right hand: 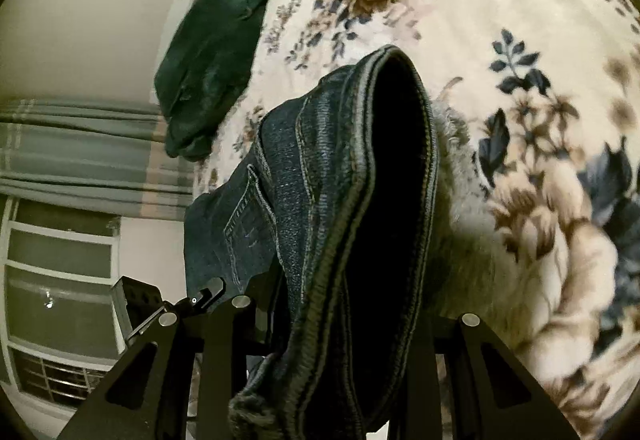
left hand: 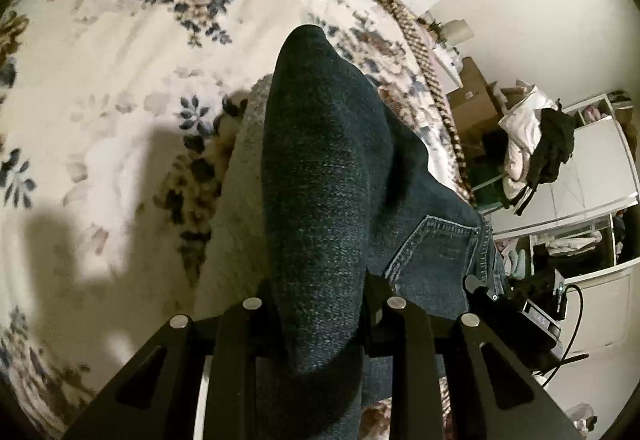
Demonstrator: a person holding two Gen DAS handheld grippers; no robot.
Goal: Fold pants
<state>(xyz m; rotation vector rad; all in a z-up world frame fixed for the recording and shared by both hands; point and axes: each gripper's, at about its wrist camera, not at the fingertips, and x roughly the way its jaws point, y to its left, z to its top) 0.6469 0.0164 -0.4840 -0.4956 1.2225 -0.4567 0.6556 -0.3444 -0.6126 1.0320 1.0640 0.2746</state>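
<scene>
Dark blue jeans bulge up between the fingers of my left gripper, which is shut on a thick fold of the denim above the floral bedspread. A back pocket shows to the right of that fold. In the right wrist view my right gripper is shut on the jeans at a stitched, frayed hem, with a pocket hanging to the left. The fingertips of both grippers are hidden by cloth. The other gripper shows at the right of the left wrist view.
A dark green garment lies at the bed's far edge by the wall. Beside the bed stand cardboard boxes, a pile of white and black clothes and white shelving. A window with a grey blind is at the left.
</scene>
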